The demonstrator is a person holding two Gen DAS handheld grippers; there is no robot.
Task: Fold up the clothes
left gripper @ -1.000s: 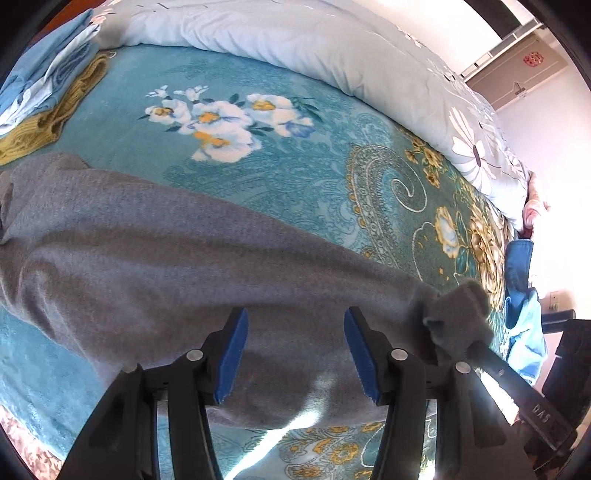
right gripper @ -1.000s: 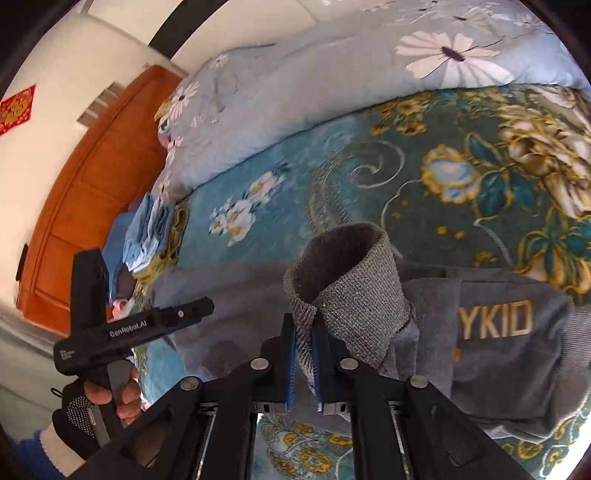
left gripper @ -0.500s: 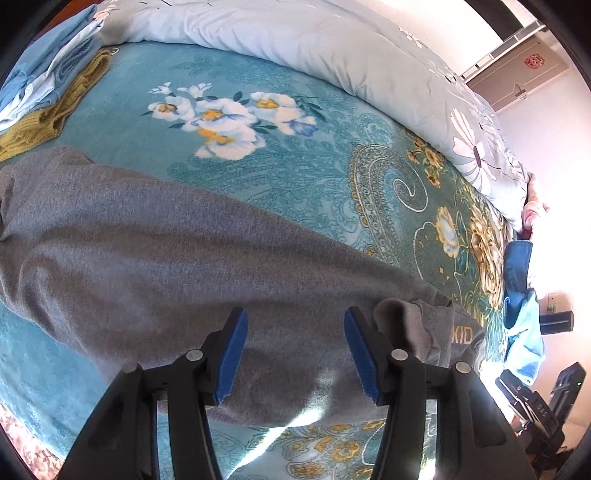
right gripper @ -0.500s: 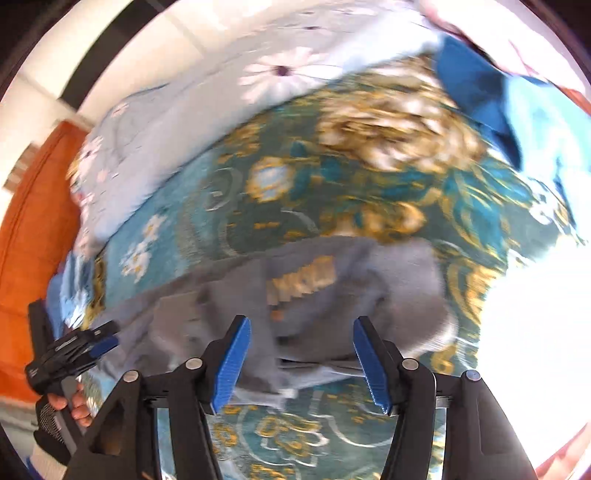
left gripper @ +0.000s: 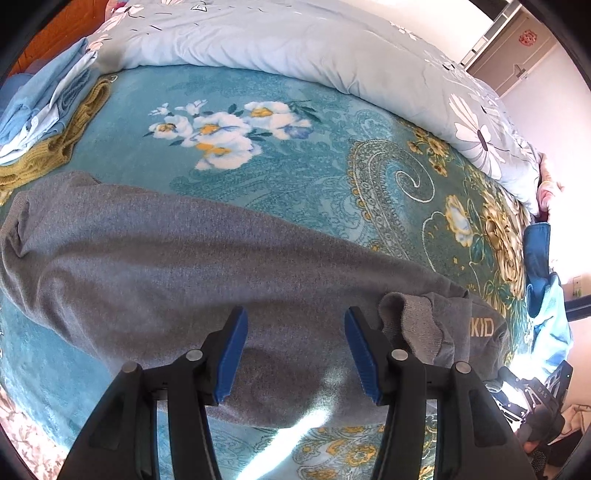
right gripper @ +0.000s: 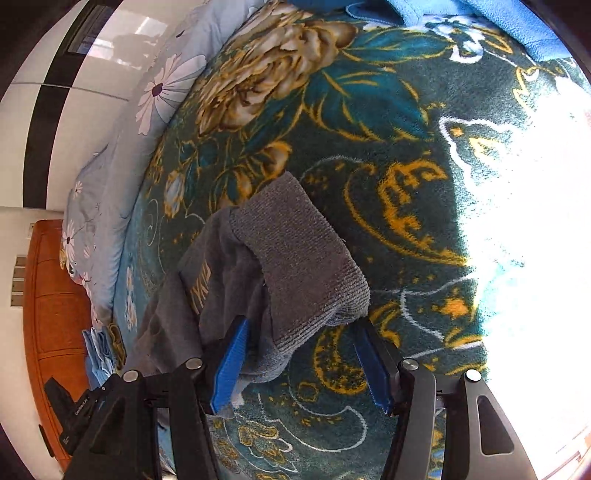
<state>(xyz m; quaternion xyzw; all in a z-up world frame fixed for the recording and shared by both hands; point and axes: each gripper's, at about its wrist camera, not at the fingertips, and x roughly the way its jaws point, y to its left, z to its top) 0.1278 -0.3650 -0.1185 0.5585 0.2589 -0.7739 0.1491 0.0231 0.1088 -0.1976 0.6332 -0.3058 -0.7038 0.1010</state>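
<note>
1. My left gripper (left gripper: 293,354) hangs with its jaws apart over the grey sweatshirt (left gripper: 177,258), gripping nothing.
2. My right gripper (right gripper: 301,363) is also spread wide; the sweatshirt's ribbed cuff (right gripper: 303,254) lies loose between its pads, unclamped.
3. The sweatshirt stretches across the teal floral blanket (left gripper: 280,173).
4. A pale blue quilt (left gripper: 295,40) bunches along the far edge.
5. Folded clothes (left gripper: 40,118) are stacked at the left corner; blue garments (left gripper: 543,288) sit just beyond the lettered end.

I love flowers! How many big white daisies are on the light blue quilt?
2 show clearly in the left wrist view: one daisy near the quilt's right end, another cut off at the top edge. Folds may hide more.
</note>
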